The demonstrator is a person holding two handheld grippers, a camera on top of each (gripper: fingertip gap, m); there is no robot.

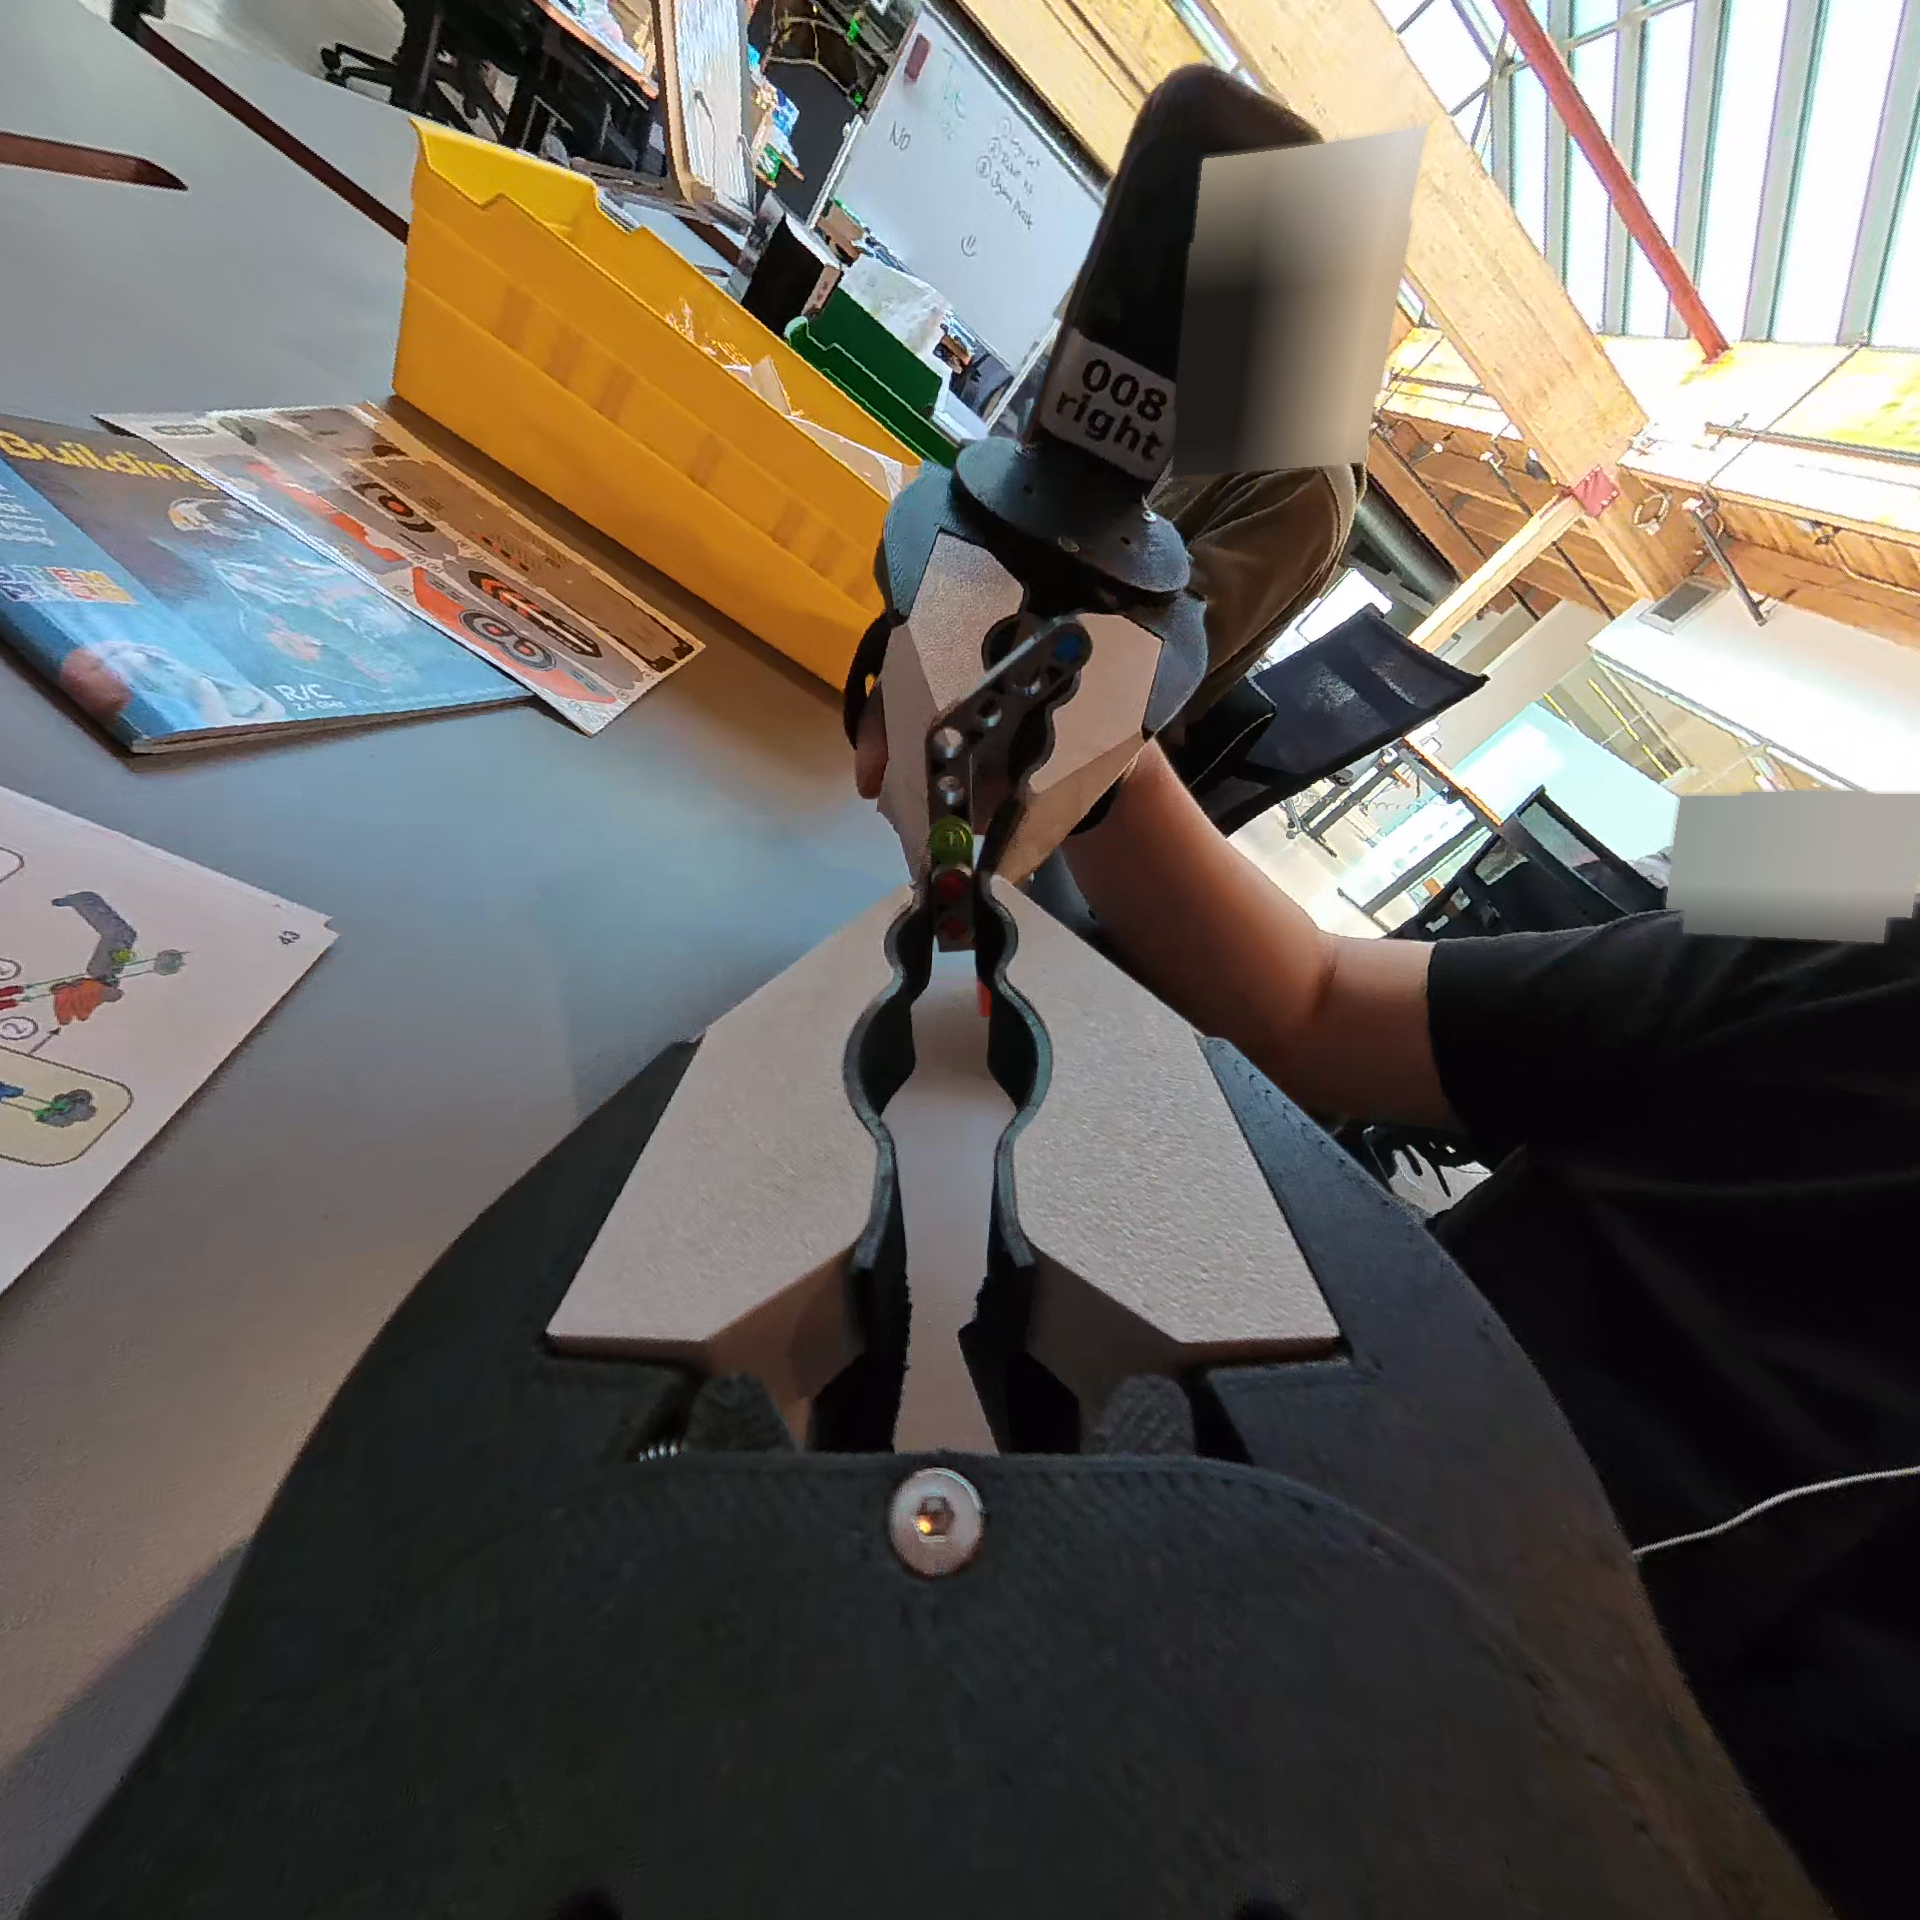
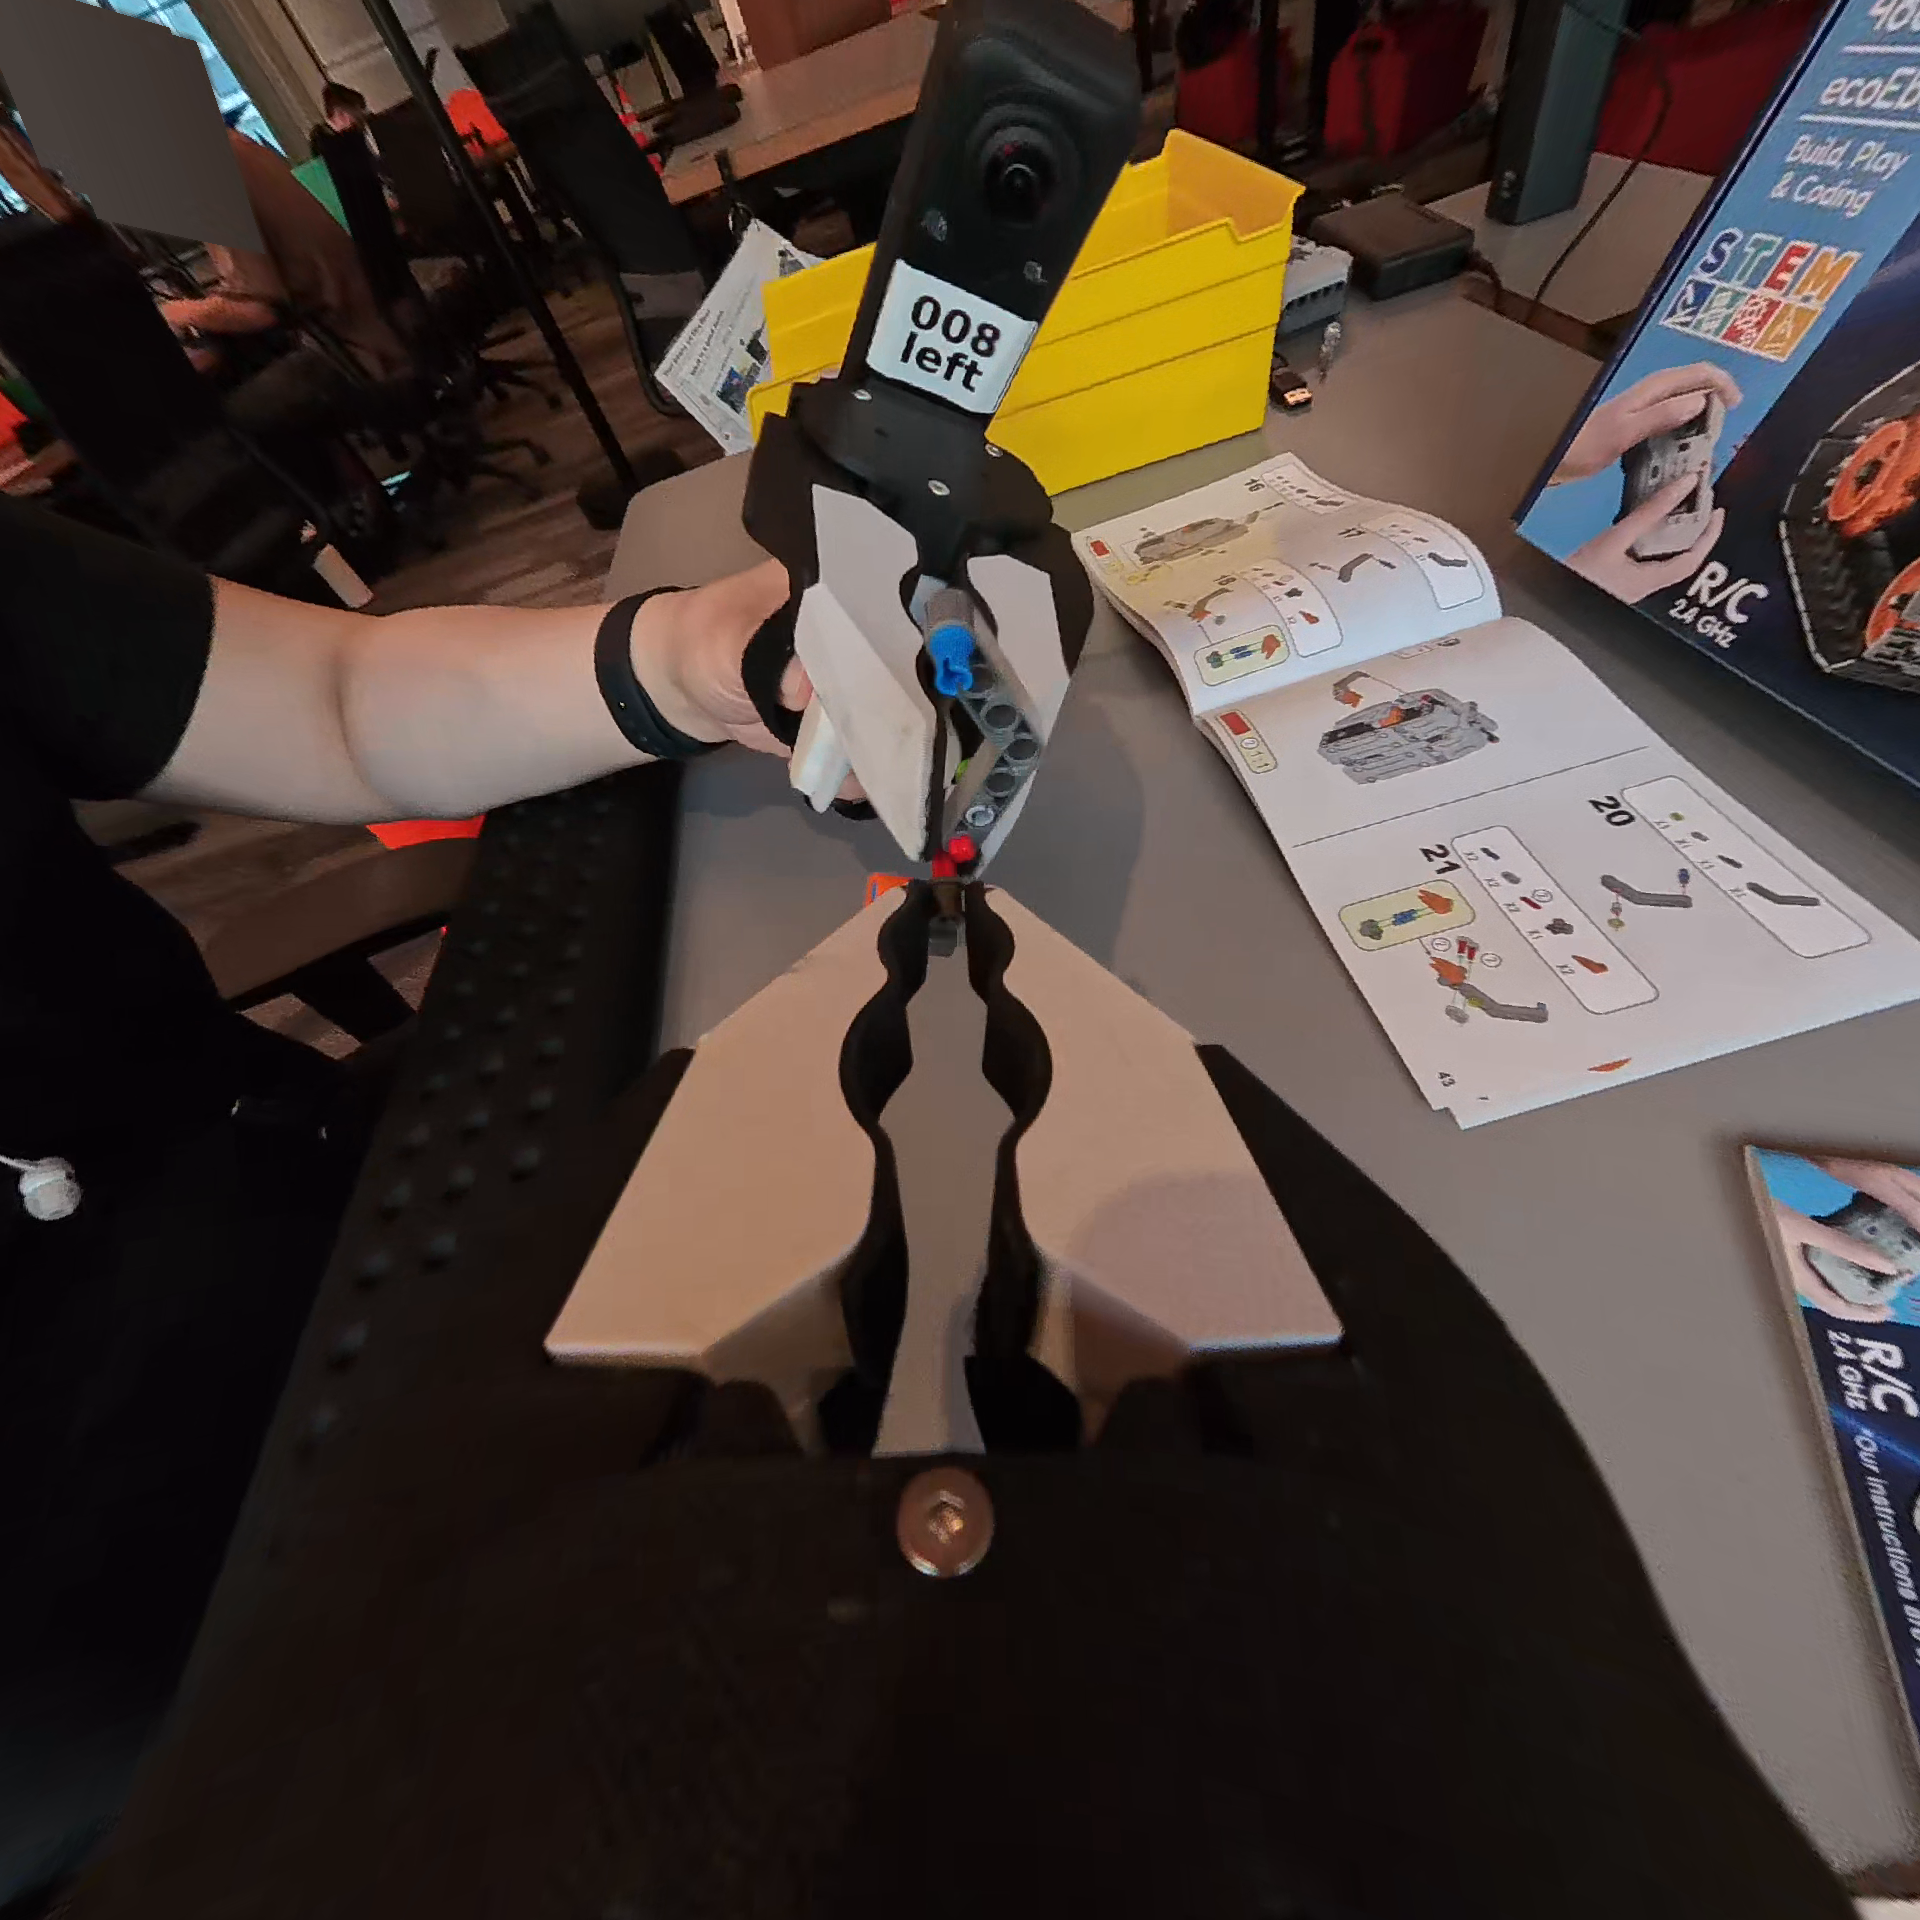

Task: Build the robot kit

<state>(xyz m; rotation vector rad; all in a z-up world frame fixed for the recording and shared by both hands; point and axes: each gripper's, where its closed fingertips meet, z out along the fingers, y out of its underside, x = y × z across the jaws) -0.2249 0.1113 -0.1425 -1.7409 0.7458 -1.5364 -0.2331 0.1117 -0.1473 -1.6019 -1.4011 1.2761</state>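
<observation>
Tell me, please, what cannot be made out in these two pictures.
- Left wrist view: most of what lies in the yellow bin, hidden by its wall.
- Both views: how the left gripper and right gripper each pinch the lower end of the grey beam. The parts there are tiny and covered by the tips.
- Right wrist view: the blue box, cut off by the right edge.

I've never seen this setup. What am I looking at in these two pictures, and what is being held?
A person holds a two-finger tool in each hand; a camera on each looks along its fingers. One picture is from the left gripper, the other from the right gripper. They meet tip to tip, both closed on a toy assembly: a grey holed beam with blue, red and green pins. On the grey table are a yellow bin, an open instruction booklet and the kit's blue box.
</observation>
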